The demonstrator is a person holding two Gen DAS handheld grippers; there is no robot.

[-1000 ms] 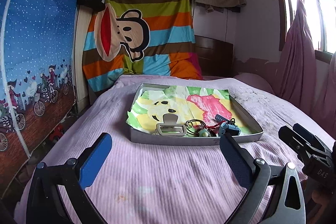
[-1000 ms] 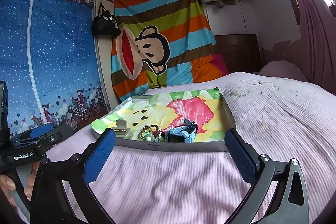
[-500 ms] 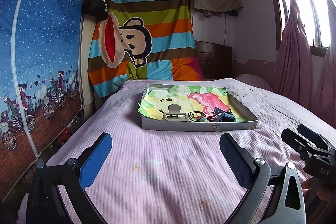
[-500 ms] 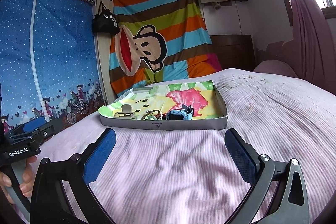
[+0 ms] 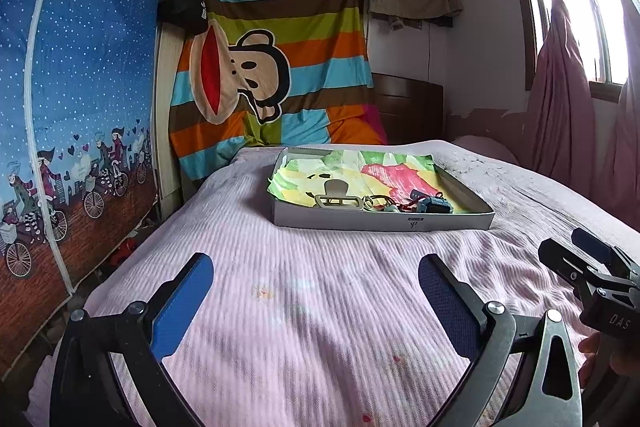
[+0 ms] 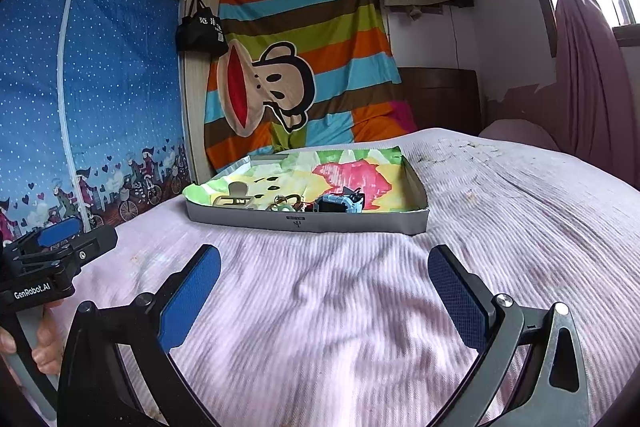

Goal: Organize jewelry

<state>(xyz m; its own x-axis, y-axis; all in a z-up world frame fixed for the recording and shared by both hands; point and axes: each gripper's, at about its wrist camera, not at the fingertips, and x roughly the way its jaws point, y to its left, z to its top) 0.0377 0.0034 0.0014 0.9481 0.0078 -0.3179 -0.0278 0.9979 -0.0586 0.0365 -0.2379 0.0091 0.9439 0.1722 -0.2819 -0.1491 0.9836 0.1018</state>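
Tangling looks the likeliest trouble: the jewelry sits bunched against the near wall of the shallow grey cardboard tray [image 5: 384,223], which rests on the pink ribbed bedspread [image 5: 320,307]. A beige plastic hair claw [image 5: 339,195], thin metal rings [image 5: 374,202] and a blue chunky watch-like piece [image 5: 436,206] lie touching or nearly so, and lifting one could drag its neighbours out. The soft bed may also let the light tray tip or slide under a push. Both the left gripper [image 5: 316,303] and the right gripper [image 6: 324,291] hover well short of the tray, blue-padded fingers [image 6: 190,297] spread wide with nothing between them. The tray's near wall hides the lower parts of the pieces, and the small items between rings and watch are too tiny to identify. Crumpled colourful paper lining [image 5: 360,171] may conceal more.
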